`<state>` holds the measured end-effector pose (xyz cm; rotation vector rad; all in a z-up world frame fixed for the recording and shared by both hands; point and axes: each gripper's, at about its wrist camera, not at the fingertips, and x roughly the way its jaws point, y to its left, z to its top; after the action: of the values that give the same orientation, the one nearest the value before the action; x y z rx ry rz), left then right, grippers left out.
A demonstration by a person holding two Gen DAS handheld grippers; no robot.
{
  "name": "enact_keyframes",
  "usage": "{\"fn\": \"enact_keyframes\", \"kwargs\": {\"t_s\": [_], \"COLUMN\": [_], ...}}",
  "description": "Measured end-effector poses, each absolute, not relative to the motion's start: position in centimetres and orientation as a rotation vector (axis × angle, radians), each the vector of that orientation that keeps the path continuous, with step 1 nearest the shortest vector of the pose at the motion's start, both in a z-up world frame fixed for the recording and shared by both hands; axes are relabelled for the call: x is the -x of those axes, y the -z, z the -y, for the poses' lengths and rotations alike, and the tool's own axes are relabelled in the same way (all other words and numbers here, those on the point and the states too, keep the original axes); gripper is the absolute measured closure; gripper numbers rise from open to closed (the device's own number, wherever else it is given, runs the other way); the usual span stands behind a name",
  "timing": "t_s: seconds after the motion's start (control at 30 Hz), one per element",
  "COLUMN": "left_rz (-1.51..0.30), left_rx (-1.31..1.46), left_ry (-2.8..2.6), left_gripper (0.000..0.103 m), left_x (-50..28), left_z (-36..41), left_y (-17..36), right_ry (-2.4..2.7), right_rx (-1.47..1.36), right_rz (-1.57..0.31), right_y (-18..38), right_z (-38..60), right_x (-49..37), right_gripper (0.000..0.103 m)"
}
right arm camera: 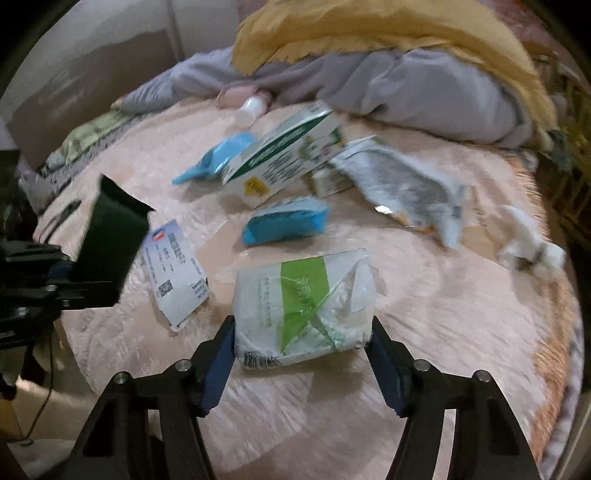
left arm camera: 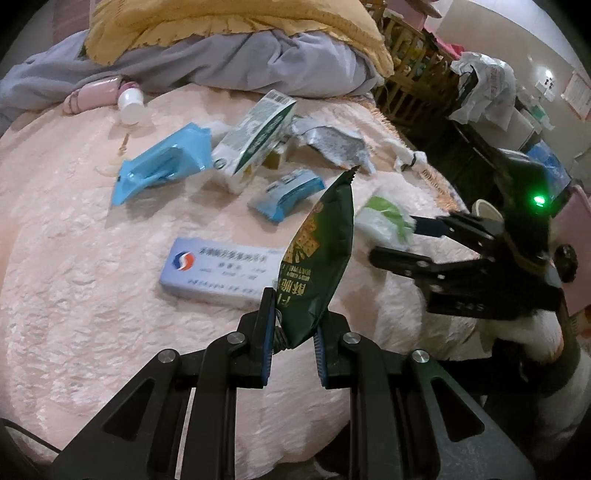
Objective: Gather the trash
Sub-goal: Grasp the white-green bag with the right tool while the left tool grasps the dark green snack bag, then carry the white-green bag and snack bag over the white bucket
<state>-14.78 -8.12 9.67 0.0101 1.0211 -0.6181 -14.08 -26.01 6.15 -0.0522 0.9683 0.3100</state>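
Lying surface: a pink textured bedspread (left arm camera: 92,295) is strewn with packaging; a grey quilt (left arm camera: 229,62) and a yellow blanket (left arm camera: 221,22) are heaped at the far edge.
Left gripper (left arm camera: 291,343): the jaws are pressed together on the lower end of a dark green snack bag (left arm camera: 321,254), which is held upright, clear of the bedspread.
Right gripper (right arm camera: 301,354): the jaws are spread to either side of a white-and-green plastic packet (right arm camera: 303,302) lying on the bedspread; contact of the pads with it cannot be told.
Remaining trash: a white-and-blue medicine box (left arm camera: 218,271) is seen near the green bag; farther back lie a green-and-white carton (left arm camera: 255,136), two blue wrappers (left arm camera: 166,166) (left arm camera: 288,194) and a torn silver pouch (left arm camera: 332,146).
Other items: a white bottle (left arm camera: 130,105) rests by the quilt.
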Motion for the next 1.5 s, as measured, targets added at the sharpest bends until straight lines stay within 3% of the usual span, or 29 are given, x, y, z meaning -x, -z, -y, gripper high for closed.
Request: {"fn": "enact_keyframes", "kwargs": {"t_s": [1.5], "left_rz": [-0.885], "left_rx": [-0.255], "left_ry": [0.810], "left_gripper": [0.087], "left_x": [16.5], "left_z": [32.3], "left_y": [-15.2], "right_ry": [0.175], "right_rx": [-0.184], "right_rz": [-0.800], "right_y": [-12.7], "right_z": [48.4], "right_x": [28.4], "right_gripper": [0.037]}}
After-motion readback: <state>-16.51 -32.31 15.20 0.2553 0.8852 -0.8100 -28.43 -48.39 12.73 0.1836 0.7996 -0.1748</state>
